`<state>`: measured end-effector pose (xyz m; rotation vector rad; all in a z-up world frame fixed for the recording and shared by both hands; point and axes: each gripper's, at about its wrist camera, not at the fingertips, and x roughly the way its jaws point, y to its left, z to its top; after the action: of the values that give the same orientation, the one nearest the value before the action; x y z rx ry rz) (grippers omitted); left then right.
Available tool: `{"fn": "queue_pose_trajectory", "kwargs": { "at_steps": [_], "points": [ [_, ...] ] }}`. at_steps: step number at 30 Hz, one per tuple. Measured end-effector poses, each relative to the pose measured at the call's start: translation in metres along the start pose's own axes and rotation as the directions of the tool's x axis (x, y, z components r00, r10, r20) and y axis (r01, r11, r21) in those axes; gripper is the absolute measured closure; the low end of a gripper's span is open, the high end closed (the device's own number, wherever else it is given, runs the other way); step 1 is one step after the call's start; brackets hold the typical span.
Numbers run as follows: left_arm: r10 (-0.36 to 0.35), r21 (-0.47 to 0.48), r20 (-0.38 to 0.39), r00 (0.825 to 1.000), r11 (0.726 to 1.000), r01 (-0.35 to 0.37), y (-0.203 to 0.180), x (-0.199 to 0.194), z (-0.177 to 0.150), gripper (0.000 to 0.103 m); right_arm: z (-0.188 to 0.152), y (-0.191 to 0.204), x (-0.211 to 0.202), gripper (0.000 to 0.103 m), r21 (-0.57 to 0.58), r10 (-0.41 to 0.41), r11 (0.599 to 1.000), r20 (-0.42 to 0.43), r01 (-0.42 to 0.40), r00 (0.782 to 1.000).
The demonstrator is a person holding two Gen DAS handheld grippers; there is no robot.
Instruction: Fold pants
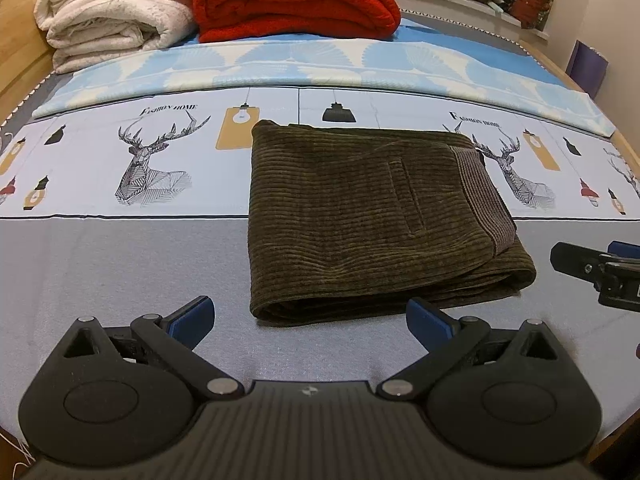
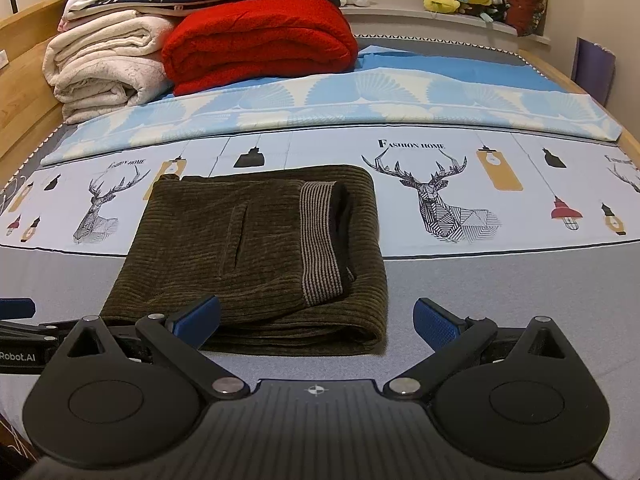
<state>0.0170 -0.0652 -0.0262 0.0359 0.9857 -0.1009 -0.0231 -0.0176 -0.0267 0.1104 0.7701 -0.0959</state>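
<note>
folded pants [image 1: 372, 220] (olive corduroy) lie on the bed [image 1: 120, 264]; both grippers' jaws spread, empty.

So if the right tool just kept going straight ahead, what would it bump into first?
Probably the folded brown pants. The right tool is open and empty, and the near folded edge of the pants lies just ahead between its fingers on the bed sheet, though the exact height is hard to judge.
</note>
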Motion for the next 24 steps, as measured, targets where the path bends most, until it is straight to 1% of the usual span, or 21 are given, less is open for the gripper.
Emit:
{"fn": "queue_pose_trajectory", "kwargs": {
  "at_steps": [24],
  "points": [
    [-0.01, 0.0, -0.005, 1.0, 1.0, 0.01, 0.0019, -0.0003, 0.0014, 0.001, 0.0006, 0.0043, 0.0028, 0.001, -0.013, -0.001, 1.0, -0.014, 0.001, 1.0]
  ]
}}
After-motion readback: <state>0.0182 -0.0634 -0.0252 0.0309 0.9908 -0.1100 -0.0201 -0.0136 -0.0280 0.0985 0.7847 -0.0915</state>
